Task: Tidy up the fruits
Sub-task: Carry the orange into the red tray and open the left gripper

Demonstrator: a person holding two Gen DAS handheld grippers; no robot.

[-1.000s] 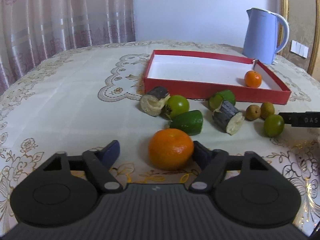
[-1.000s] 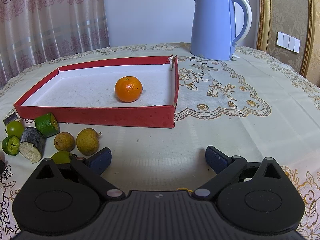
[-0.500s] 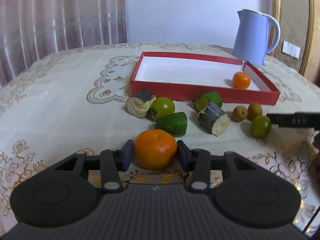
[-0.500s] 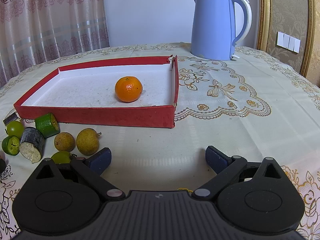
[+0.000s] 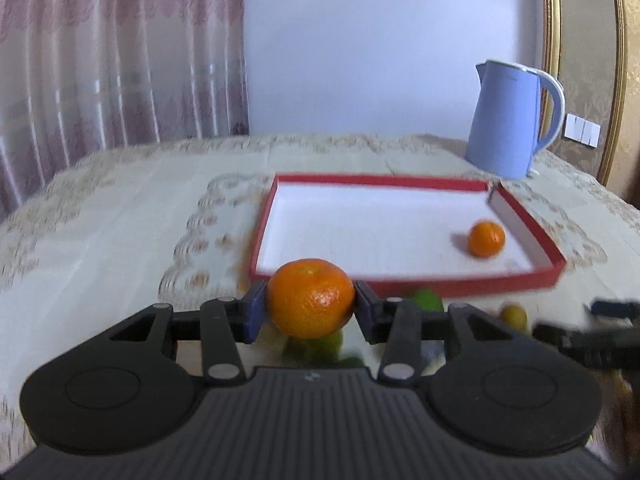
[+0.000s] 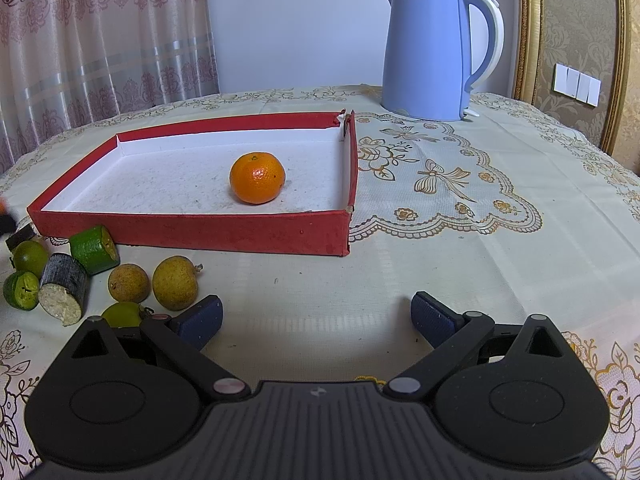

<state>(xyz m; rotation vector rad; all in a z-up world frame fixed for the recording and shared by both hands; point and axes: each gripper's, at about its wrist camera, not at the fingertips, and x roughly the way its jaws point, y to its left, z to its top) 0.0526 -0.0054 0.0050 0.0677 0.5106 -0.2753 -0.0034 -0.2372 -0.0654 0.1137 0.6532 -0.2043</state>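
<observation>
Right wrist view: one mandarin [image 6: 257,178] inside red tray [image 6: 192,229].

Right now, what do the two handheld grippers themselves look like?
Both match: the left gripper and right gripper have matte black bodies with a ribbed centre panel bearing a small pale logo, two round black discs, black linkage arms with silver pivot pins, and dark blue fingertips. No cables or sleeves show.

A tangerine [image 6: 257,178] lies in the tray [image 6: 192,232], kettle [image 6: 436,48] behind.
</observation>
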